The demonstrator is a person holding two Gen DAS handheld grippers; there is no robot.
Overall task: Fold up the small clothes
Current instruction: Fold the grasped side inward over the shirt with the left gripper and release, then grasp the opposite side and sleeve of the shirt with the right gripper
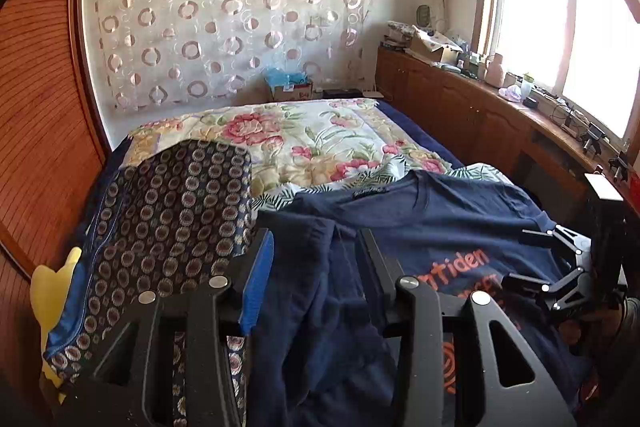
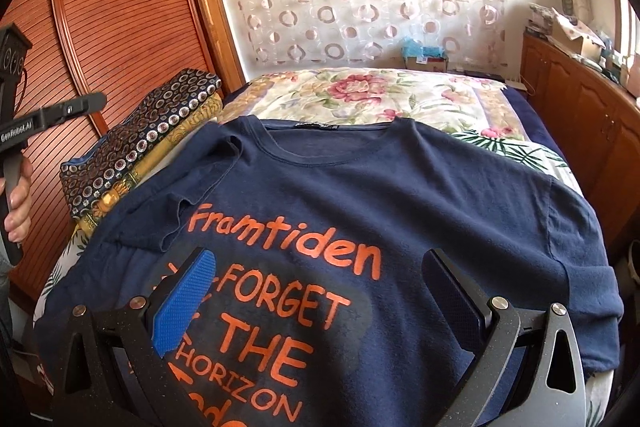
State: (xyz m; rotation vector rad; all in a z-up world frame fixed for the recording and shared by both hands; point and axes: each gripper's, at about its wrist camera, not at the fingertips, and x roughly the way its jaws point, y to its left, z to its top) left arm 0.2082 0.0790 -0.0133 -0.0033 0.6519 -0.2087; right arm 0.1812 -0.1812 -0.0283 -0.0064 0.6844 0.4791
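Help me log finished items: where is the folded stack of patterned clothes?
The folded stack sits at the bed's left edge beside the wooden wardrobe, just left of the navy T-shirt; in the left wrist view it fills the left foreground.

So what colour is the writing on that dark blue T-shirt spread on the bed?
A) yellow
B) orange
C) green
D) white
B: the T-shirt lies front up on the bed, and its printed words, such as "Framtiden" and "FORGET", show in orange against the navy cloth.
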